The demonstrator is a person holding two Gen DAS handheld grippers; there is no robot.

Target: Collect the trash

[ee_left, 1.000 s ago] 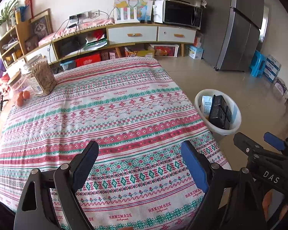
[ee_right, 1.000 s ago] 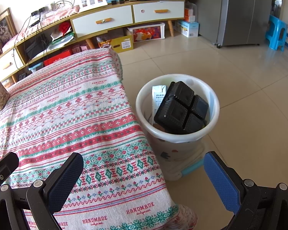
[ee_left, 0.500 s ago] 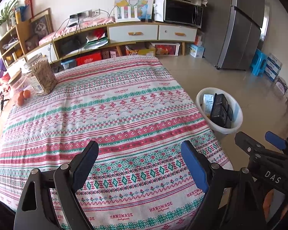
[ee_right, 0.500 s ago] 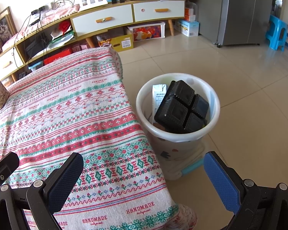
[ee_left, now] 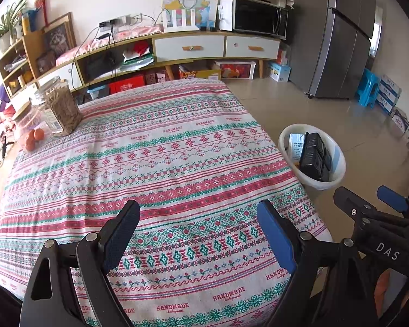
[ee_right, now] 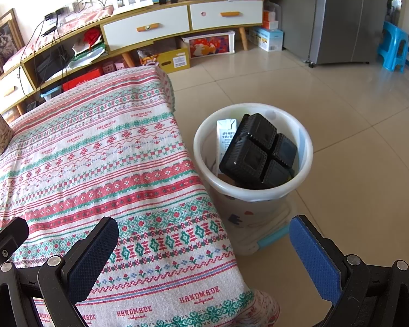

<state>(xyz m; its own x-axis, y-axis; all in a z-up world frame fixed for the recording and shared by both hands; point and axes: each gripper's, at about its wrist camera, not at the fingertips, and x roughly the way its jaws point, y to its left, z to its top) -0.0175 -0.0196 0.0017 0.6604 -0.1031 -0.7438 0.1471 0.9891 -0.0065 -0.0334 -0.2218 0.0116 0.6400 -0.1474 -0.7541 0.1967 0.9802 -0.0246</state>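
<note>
Blue-padded fingers of the left tool (ee_left: 197, 234) stand wide apart with nothing between them, low over the near part of the bench, which is covered by a red, green and white patterned woven cloth (ee_left: 155, 163) printed with "HANDMADE". The right tool (ee_right: 204, 256) is likewise spread and empty; its left finger hangs over the cloth's corner and its right finger over the beige tiled floor (ee_right: 354, 163).

From the left wrist, part of the right tool shows at the lower right edge, black links marked "DAS" with a blue pad tip. The right wrist view shows only a black link of the other tool at its lower left edge.

Just beside the bench's right edge stands a round white plastic bin (ee_right: 305, 147) on the floor. Inside it, a black four-cell plastic tray (ee_right: 256, 152) leans tilted, bottom side up, and a white printed carton (ee_right: 225, 136) stands behind it against the wall of the bin. The right wrist view looks down into the bin; the left wrist view sees the bin (ee_left: 338, 152) smaller and farther off.

Only the left wrist view shows the far left corner of the bench fully: a clear glass jar of brown sticks (ee_left: 61, 106) and a second clear jar holding orange round fruit (ee_left: 31, 130) just beside it.

Farther back, a low white-and-wood cabinet (ee_left: 191, 46) carries a black microwave (ee_left: 259, 17), and a grey refrigerator (ee_left: 340, 41) stands at the right.
</note>
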